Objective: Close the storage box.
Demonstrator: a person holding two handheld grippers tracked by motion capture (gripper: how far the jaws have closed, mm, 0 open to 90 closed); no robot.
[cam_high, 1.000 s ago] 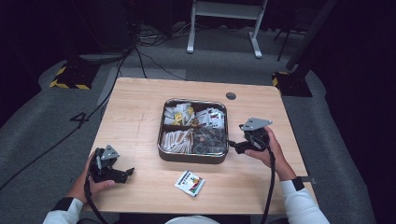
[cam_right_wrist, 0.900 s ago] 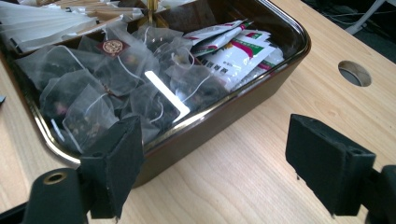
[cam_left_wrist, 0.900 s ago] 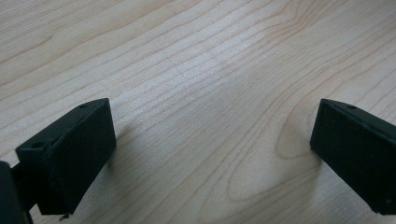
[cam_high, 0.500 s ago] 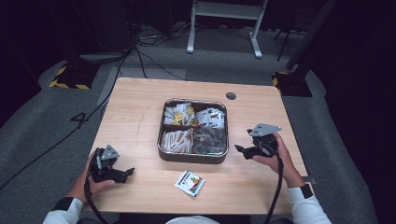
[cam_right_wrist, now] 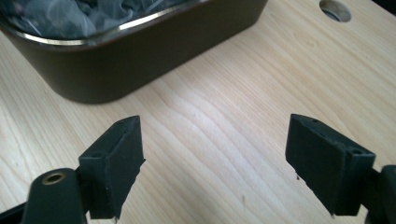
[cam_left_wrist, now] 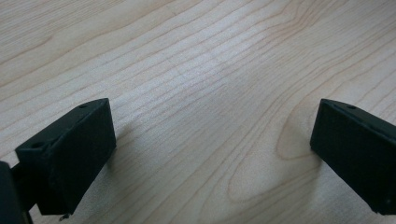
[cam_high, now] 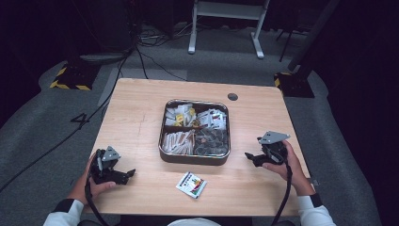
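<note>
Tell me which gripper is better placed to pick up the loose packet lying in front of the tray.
Probably the left gripper: open, low on the table, jaws aimed toward the packet across bare wood. The right gripper, also open, sits beside the tray, about as far away, pointing at its wall.

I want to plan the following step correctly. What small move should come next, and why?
Probably the left claw should slide toward the loose packet lying flat on the table in front of the tray. Its jaws are wide open over bare wood and it sits slightly nearer to the packet than the right claw, which is also open and empty beside the tray.
</note>
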